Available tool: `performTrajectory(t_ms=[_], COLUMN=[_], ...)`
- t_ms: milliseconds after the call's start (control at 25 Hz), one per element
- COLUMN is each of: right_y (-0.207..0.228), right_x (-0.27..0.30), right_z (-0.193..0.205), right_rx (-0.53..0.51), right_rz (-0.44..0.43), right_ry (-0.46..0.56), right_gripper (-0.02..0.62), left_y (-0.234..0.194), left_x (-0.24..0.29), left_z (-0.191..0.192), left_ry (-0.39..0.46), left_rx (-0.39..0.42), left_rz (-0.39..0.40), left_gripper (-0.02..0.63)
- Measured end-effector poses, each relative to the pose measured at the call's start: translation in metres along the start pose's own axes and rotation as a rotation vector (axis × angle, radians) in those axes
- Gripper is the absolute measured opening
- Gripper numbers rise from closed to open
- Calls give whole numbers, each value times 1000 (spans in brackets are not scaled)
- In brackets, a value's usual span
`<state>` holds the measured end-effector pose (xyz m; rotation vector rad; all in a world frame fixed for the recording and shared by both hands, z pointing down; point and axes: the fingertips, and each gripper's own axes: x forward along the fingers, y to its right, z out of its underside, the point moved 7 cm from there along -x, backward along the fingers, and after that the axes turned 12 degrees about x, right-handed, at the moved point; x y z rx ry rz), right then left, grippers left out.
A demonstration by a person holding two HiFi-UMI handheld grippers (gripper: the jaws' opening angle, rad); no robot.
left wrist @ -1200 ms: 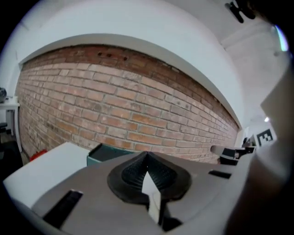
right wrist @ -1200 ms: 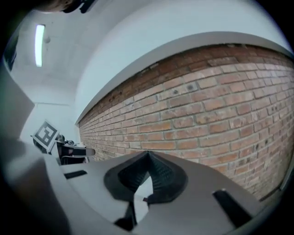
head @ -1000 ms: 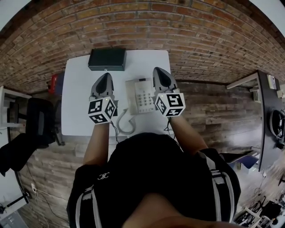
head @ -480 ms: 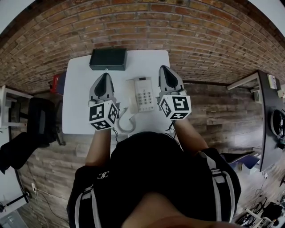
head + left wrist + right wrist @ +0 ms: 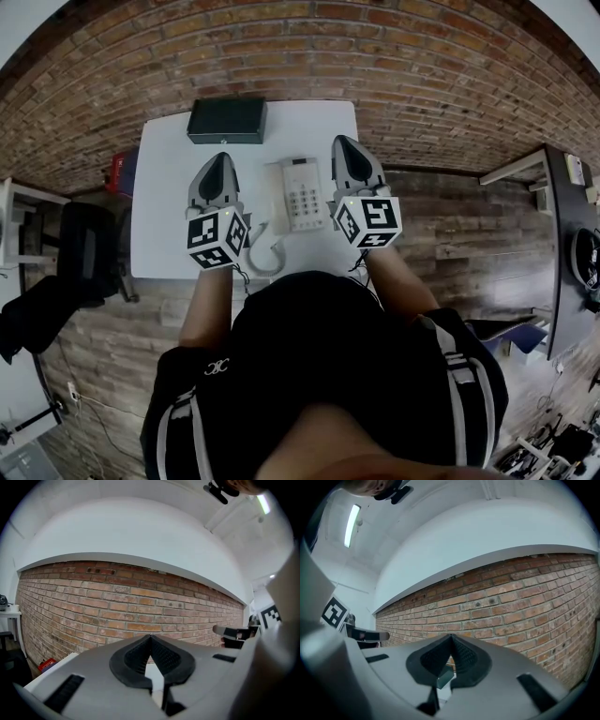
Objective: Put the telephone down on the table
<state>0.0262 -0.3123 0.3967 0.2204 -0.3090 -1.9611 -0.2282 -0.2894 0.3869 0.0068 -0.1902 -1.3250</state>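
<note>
Telephone (image 5: 302, 195) is lying flat on the white counter (image 5: 159, 211), keypad facing up, sitting right between the two claws. Left claw (image 5: 222, 161) is hanging over the counter just beside the phone, clenched on nothing, and right claw (image 5: 340, 145) is mirroring it on the other side, jaws pressed together and empty. Dark box (image 5: 226, 122) is sitting at the far edge, against the brick wall (image 5: 375, 56).

The telephone (image 5: 302, 192) has keys too small to read. At middle left, the surface (image 5: 164, 206) half hides a red thing (image 5: 113, 174). The left hand-held gripper (image 5: 150, 638) and right hand-held gripper (image 5: 451, 637) block their own views' lower halves.
</note>
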Motion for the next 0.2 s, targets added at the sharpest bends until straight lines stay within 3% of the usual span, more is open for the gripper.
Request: performTrajectory(t_ms=[200], right_y=[1], right_x=[4], right_z=[3], right_rx=[-1], right_rz=[-6], right_ry=[-12], right_gripper=[-2], left_y=[-3], left_x=[4], left_z=[4], left_ry=[-19], left_rx=[-35], left_rz=[7], left_gripper=[2])
